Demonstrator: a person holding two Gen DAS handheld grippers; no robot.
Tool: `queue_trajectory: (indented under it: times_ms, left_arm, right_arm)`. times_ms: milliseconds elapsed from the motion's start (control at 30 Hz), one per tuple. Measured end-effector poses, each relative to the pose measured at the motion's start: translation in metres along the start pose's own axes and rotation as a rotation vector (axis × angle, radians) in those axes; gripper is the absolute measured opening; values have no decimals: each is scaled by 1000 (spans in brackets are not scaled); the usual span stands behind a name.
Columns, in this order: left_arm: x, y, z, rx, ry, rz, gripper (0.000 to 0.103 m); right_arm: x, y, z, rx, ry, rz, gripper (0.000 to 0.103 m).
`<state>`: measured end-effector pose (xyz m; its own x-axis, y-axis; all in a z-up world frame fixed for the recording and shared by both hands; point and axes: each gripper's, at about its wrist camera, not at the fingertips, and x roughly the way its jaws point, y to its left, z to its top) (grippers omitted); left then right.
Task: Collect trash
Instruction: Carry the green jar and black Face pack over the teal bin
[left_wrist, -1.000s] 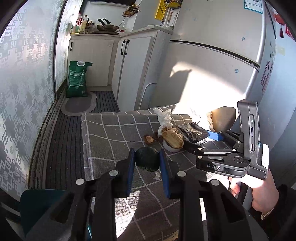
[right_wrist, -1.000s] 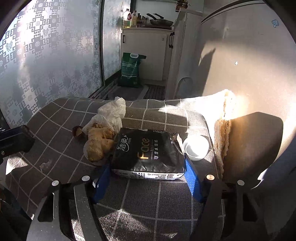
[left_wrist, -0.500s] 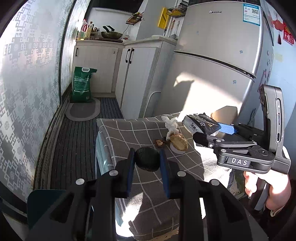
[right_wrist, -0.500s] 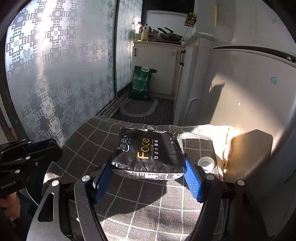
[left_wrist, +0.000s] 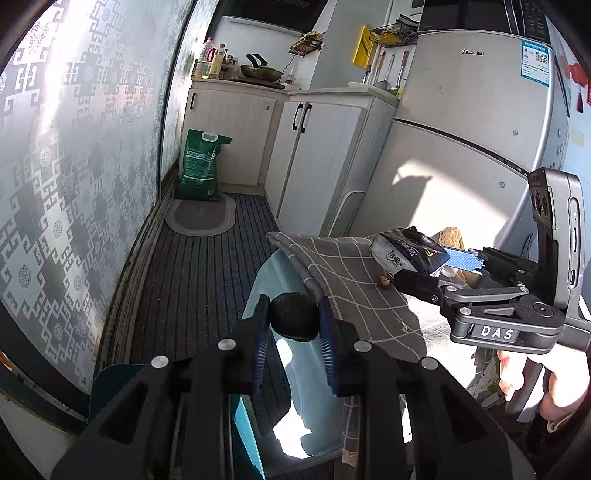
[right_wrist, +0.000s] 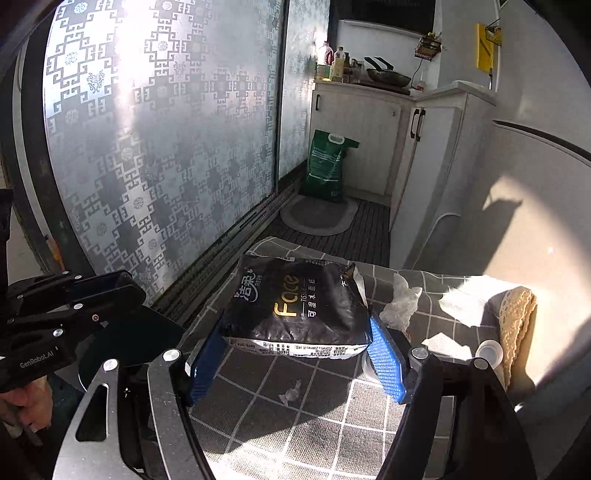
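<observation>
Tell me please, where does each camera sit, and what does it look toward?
Left wrist: sits on the left claw, which grips a dark round lump above a light blue bin; the right hand shows.
Right wrist: sits on the right claw, which grips a black tissue pack over the checked tablecloth.
Shared: green bag, tissue pack, tablecloth.
</observation>
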<state>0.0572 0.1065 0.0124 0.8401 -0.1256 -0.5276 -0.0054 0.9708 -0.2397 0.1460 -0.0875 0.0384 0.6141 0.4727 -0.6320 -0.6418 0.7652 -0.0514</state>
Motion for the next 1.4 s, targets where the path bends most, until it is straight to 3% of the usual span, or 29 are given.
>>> queue_trajectory:
  times_ms: [467, 933, 1200, 1400]
  left_arm:
    - [-16, 71, -26, -79, 49, 103, 28]
    - [0, 113, -68, -116, 173, 173, 28]
    - [14, 124, -100, -127, 276, 190, 28]
    - [34, 138, -128, -127, 412, 209, 28]
  right_arm:
    - [17, 72, 15, -87, 27, 104, 72]
    - [28, 123, 20, -144, 60, 197, 72]
    - [37, 140, 22, -158, 97, 233, 72]
    - [50, 152, 15, -180, 161, 236, 72]
